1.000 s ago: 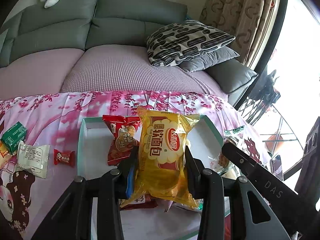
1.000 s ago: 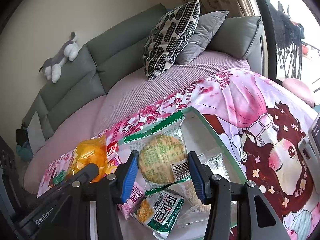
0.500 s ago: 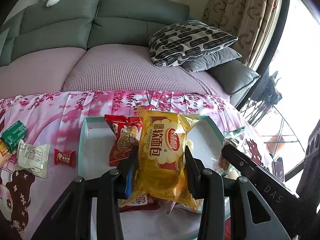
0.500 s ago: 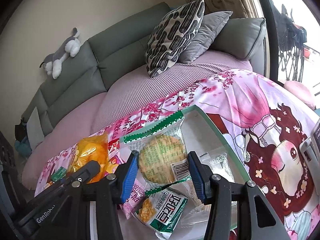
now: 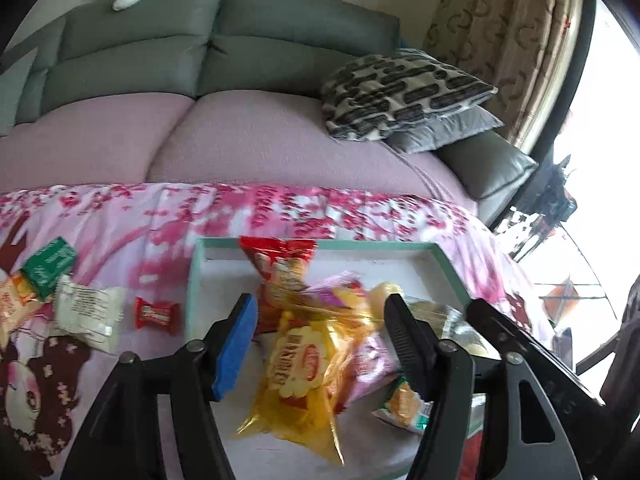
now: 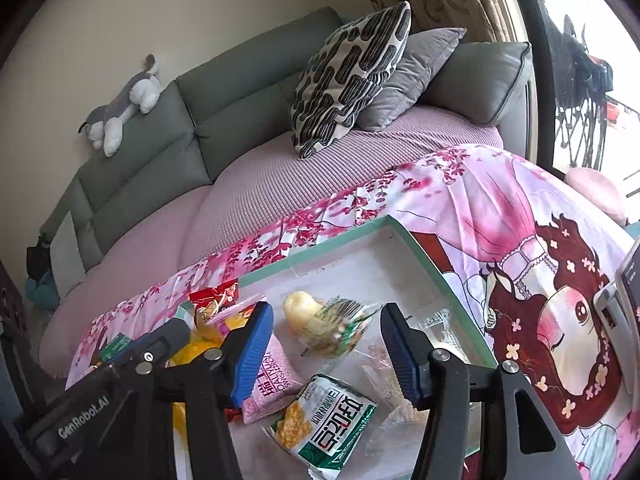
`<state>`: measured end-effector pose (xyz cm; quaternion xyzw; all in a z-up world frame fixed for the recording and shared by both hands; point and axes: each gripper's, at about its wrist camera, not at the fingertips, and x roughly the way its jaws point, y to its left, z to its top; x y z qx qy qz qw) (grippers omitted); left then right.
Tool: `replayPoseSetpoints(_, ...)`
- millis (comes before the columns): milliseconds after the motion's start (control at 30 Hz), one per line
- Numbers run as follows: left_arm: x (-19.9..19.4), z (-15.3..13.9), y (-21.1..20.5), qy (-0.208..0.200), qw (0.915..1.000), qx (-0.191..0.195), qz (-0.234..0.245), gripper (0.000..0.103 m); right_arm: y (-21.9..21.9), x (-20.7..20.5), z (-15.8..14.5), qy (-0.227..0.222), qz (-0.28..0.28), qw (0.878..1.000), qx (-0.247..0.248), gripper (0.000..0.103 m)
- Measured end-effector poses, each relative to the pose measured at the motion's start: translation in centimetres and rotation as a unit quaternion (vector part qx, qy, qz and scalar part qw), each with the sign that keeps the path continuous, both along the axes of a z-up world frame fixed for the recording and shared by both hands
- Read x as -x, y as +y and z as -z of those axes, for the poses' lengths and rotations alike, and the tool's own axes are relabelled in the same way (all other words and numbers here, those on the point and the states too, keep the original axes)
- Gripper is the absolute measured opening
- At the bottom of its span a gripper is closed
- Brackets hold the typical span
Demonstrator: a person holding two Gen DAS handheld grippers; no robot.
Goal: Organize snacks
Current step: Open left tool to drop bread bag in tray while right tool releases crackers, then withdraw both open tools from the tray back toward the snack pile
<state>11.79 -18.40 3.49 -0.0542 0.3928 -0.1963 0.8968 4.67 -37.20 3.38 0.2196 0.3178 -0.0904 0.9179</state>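
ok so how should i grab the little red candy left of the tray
Take the red candy across its plump middle, coming straight down from above. It lies flat on the pink cloth with its twisted ends pointing sideways, clear of the white packet and the tray.

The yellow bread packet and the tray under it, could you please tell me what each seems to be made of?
The yellow bread packet looks like thin glossy plastic film: it is translucent, crinkled and catches highlights. The tray seems rigid, perhaps painted wood or plastic, with a matte mint-green rim and a pale, dull floor; the blur leaves it open.
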Motion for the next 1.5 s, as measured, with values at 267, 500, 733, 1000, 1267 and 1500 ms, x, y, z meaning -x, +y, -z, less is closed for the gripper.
replayPoseSetpoints(267,-1.8,1.5,3.5,0.005,0.9856,-0.124,-0.115,0.091,1.9,-0.9,-0.2,0.021,-0.019,0.999,0.042,0.090)
replayPoseSetpoints(500,-2.4,2.1,5.8,0.015,0.9713,-0.162,-0.174,0.091,2.6,-1.5,0.3,0.036,-0.025,0.998,0.048,0.103)
replayPoseSetpoints(733,-2.6,2.1,6.7,0.008,0.9568,-0.203,-0.208,0.091,3.3,-1.9,0.2,0.037,-0.024,0.997,0.060,0.103)
replayPoseSetpoints(1000,-2.2,1.2,9.5,0.002,0.9549,-0.183,-0.234,0.091,5.6,-2.5,-0.2,0.035,-0.047,0.996,0.073,0.103)
replayPoseSetpoints(1267,-2.0,1.1,14.9,0.009,0.9359,-0.199,-0.291,0.091,9.2,-3.3,-0.8,0.021,-0.079,0.994,0.071,0.103)
replayPoseSetpoints(1500,-1.2,1.3,20.5,0.023,0.9179,-0.199,-0.343,0.091,13.6,-4.2,-0.6,0.023,-0.123,0.989,0.082,0.103)
